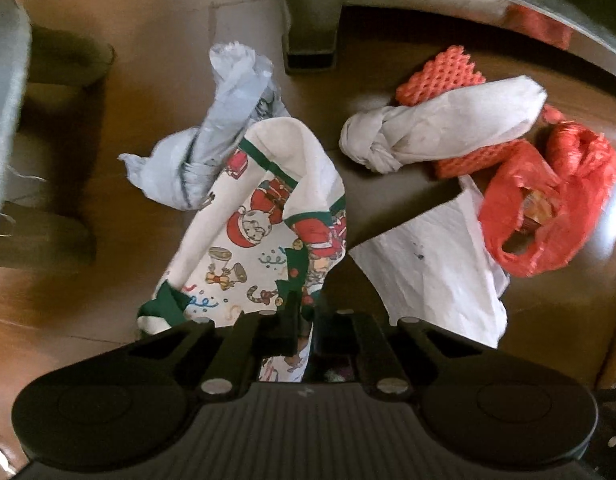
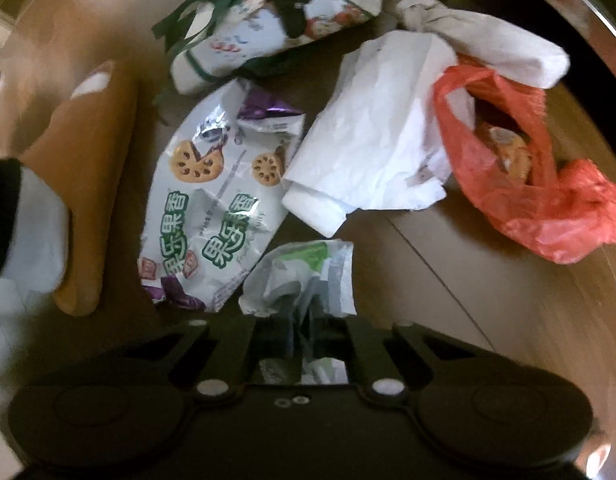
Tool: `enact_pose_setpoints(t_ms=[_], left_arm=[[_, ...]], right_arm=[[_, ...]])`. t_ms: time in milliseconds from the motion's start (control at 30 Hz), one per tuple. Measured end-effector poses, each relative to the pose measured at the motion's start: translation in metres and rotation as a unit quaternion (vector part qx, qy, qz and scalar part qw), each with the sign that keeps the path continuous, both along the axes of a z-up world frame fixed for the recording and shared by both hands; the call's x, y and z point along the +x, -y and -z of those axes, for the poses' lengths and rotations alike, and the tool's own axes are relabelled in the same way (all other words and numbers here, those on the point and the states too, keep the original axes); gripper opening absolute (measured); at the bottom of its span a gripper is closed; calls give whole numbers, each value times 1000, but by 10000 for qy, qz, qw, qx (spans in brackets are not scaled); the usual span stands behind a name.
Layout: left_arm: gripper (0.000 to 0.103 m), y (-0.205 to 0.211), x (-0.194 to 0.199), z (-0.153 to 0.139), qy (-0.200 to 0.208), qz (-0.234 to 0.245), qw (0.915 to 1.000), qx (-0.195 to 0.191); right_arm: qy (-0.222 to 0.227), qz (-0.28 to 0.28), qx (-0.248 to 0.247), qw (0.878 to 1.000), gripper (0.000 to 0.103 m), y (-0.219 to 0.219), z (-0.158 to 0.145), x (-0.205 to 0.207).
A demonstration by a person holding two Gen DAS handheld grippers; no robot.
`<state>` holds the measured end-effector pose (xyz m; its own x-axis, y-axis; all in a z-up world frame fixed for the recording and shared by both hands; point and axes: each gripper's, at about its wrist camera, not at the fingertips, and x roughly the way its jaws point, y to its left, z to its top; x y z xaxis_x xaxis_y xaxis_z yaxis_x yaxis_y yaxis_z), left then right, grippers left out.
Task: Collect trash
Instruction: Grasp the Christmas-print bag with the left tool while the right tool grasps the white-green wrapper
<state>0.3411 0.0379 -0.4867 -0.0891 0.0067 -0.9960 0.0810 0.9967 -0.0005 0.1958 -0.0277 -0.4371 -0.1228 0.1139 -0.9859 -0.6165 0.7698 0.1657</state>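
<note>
Left gripper [image 1: 304,320] jaws closed on printed napkin [image 1: 264,220], raised over the floor [image 1: 148,20]. Right gripper [image 2: 304,332] jaws closed on crumpled wrapper [image 2: 304,276]. Snack bag [image 2: 216,200], white paper [image 2: 372,136], red bag [image 2: 528,184] lie clustered on floor beyond.

Left tongs [image 1: 304,320] pinching Christmas napkin [image 1: 264,216]

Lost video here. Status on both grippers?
Left gripper shut on Christmas-print napkin. Right gripper shut on green-white wrapper. Red bag, snack packet on floor.
</note>
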Motion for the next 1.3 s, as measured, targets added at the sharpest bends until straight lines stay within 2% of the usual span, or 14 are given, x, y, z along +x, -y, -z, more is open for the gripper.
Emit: enact_pose_setpoints(t_ms=[200,333,533,667,767,867,933,1067,1133,1233,1267,1300], left_arm=[[4,-4,-8,-59,35,401,9992,-45],[5,-10,-15,-104,164,360,9991,-152],[4,-15,-25,-188,706,183,9969,-309],[3,-17,-35,-244,1176,-10,9920,-466],[3,-12,-47,-268,1383,-35,9893,-473],[4,-10,-52,-274,1460,3,9877,-556],[4,-8,-51,-268,1441,-28,9877,-612],[5,-1,-38,-236,1150,-38,9918,-552],[9,0,-24,-211,965,-116,9935,-589],[34,-3,-7,-168,662,-447,9947,-653],[50,-5,-2,-153,555,-571,9946,-671],[58,-6,4,-139,476,-675,9942,-688]], right_arm=[[232,553,67,9982,4,6,-46,9],[562,869,195,9944,4,4,-90,14],[1175,1120,487,9855,4,5,-165,10],[1519,1378,714,9761,4,7,-214,3],[1762,1514,823,9692,4,14,-244,-4],[1927,1526,894,9652,4,22,-262,-14],[1976,1556,934,9633,4,29,-267,-16],[1907,1953,1112,9556,5,43,-266,-5],[1850,2099,1206,9524,5,50,-259,5],[1639,2299,1330,9500,5,58,-243,14],[1509,2372,1386,9496,5,61,-237,17],[1393,2429,1418,9495,5,63,-232,20]])
